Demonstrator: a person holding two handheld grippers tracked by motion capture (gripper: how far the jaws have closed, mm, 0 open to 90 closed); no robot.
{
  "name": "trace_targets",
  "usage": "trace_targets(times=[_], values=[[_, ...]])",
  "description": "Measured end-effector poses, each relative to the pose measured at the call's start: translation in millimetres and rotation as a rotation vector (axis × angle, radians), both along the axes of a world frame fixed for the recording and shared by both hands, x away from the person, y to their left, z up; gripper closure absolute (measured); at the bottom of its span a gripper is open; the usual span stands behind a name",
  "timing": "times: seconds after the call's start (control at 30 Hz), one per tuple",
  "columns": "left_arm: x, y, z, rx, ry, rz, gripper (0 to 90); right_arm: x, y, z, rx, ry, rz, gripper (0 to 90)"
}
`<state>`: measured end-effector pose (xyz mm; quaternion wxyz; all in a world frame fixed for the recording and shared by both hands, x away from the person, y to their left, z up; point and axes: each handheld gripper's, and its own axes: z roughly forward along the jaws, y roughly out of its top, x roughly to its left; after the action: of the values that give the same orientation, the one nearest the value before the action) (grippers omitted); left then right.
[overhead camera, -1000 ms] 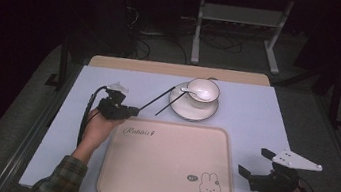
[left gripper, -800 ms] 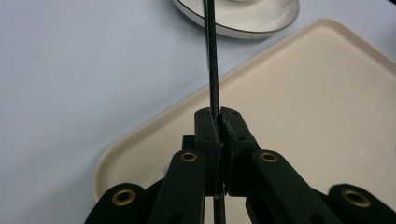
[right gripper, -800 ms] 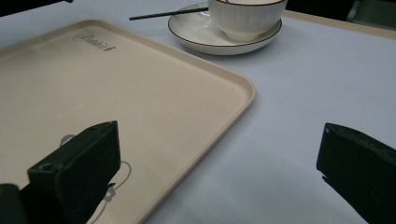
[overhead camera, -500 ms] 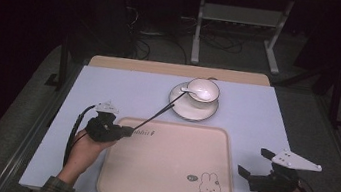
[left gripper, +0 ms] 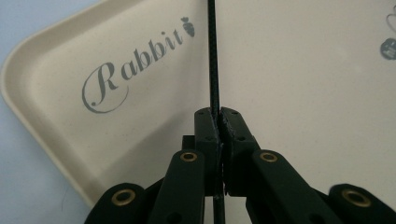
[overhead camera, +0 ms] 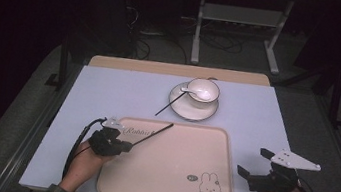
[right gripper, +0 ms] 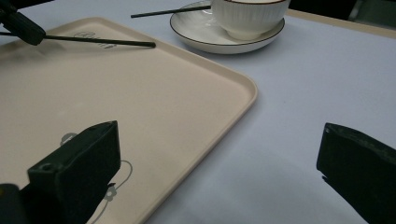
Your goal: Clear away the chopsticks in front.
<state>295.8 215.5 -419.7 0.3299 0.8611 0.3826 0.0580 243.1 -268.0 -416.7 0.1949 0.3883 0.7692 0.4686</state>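
The left tool [overhead camera: 123, 146] is clenched on a black chopstick [overhead camera: 153, 134], which slants over the beige tray's [overhead camera: 166, 186] near-left corner, seemingly just clear of it. The right tool [overhead camera: 256, 164] rests released on the counter [overhead camera: 108, 92], well apart from the tray.

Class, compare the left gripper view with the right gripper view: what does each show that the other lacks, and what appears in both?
Left gripper view: the left gripper, jaws shut on a thin black chopstick, close above the grey "Rabbit" lettering.

Right gripper view: the right gripper with jaws wide open, a white ribbed bowl on a dark-rimmed white saucer, and a second black chopstick leaning on that saucer.

Both: the beige rectangular tray, the pale blue tabletop and the held chopstick.
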Motion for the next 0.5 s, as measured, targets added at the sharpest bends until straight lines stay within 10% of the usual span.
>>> trace_targets(times=[0.5], values=[[3.1, -0.7, -11.6, 0.074, 0.015, -0.014, 84.5, -0.1, 0.4, 0.3, 0.001, 0.000, 0.001, 0.0]])
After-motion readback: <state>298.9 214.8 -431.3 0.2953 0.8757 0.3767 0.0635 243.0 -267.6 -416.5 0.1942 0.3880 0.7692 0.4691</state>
